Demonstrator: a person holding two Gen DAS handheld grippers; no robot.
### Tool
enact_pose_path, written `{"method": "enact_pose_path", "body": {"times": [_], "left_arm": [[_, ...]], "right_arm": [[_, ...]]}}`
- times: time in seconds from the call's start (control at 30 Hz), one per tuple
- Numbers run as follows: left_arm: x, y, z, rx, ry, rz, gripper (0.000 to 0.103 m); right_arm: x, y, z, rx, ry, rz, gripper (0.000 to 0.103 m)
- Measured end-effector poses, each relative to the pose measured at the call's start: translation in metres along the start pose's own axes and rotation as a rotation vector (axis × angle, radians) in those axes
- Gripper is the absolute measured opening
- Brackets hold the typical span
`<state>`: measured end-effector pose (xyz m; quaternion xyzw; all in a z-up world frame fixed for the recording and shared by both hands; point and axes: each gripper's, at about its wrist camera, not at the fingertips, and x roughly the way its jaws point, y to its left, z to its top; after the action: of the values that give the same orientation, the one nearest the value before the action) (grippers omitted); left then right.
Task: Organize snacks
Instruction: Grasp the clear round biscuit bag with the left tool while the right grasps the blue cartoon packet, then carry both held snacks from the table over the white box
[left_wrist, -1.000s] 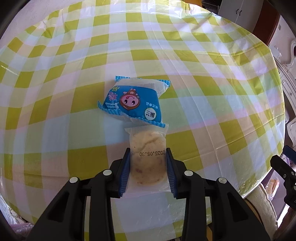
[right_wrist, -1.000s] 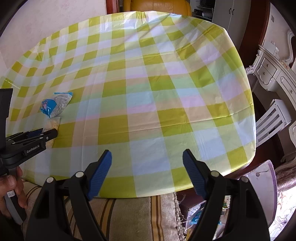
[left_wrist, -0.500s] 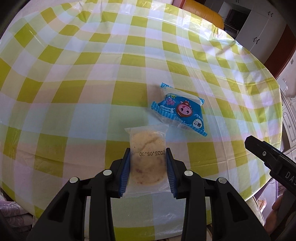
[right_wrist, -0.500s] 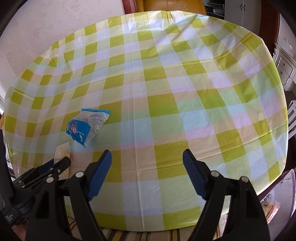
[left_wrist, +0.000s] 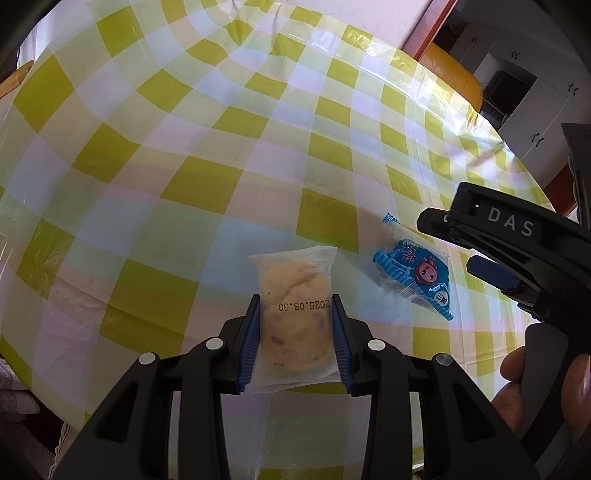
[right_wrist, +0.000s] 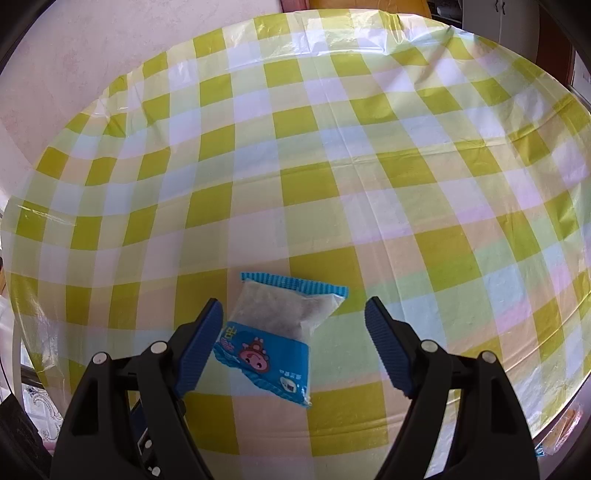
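Note:
My left gripper (left_wrist: 295, 310) is shut on a clear packet with a pale round cake (left_wrist: 293, 306) and a printed date, held above the checked tablecloth (left_wrist: 184, 166). A blue packet with a cartoon face (left_wrist: 417, 275) lies flat on the cloth to its right. In the right wrist view that blue packet (right_wrist: 275, 332) sits between the wide-spread fingers of my right gripper (right_wrist: 293, 321), nearer the left pad; the pads do not touch it. The right gripper (left_wrist: 491, 254) also shows at the right edge of the left wrist view, held by a hand (left_wrist: 524, 391).
The round table has a yellow, white and pale blue checked plastic cloth (right_wrist: 332, 147). A pale wall (right_wrist: 92, 55) stands behind it at the left. An orange chair back (left_wrist: 450, 77) and white cupboards (left_wrist: 535, 103) are at the far right. The table's near edge (right_wrist: 369, 450) is close below the grippers.
The right gripper has swung left across the table until the blue packet lies between its open fingers. The left gripper, still holding the cake packet, has moved left and rolled.

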<state>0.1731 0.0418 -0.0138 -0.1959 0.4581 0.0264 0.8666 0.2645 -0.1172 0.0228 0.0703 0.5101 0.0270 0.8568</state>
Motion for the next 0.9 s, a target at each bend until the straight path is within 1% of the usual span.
{"method": "enact_pose_path", "body": {"times": [0.1, 0.2, 0.3, 0.37, 0.4, 0.43, 0.47, 0.7, 0.9], "left_arm": [[-0.003, 0.008, 0.002, -0.033, -0.015, 0.004, 0.035], [-0.004, 0.015, 0.003, -0.054, -0.019, 0.005, 0.035], [-0.003, 0.015, 0.003, -0.054, -0.014, 0.001, 0.035], [-0.003, 0.013, 0.002, -0.046, -0.013, -0.001, 0.035], [-0.003, 0.013, 0.002, -0.044, -0.012, -0.001, 0.035], [-0.002, 0.013, 0.001, -0.042, -0.011, -0.001, 0.035], [-0.002, 0.013, 0.001, -0.041, -0.011, -0.001, 0.035], [-0.003, 0.007, 0.001, -0.015, -0.019, 0.001, 0.035], [-0.004, -0.003, -0.002, 0.025, -0.024, -0.002, 0.035]], "right_arm": [[0.015, 0.015, 0.002, -0.037, 0.015, -0.026, 0.079], [0.027, 0.022, -0.002, -0.085, 0.029, -0.070, 0.079], [0.033, 0.023, -0.008, -0.128, 0.039, -0.099, 0.079], [0.035, 0.022, -0.013, -0.153, 0.037, -0.097, 0.079], [0.035, 0.022, -0.015, -0.161, 0.035, -0.101, 0.076], [0.035, 0.021, -0.016, -0.167, 0.031, -0.098, 0.069], [0.035, 0.020, -0.018, -0.169, 0.030, -0.078, 0.060], [0.026, 0.016, -0.025, -0.197, 0.000, -0.090, 0.057], [0.008, -0.002, -0.034, -0.187, -0.029, -0.112, 0.056]]}}
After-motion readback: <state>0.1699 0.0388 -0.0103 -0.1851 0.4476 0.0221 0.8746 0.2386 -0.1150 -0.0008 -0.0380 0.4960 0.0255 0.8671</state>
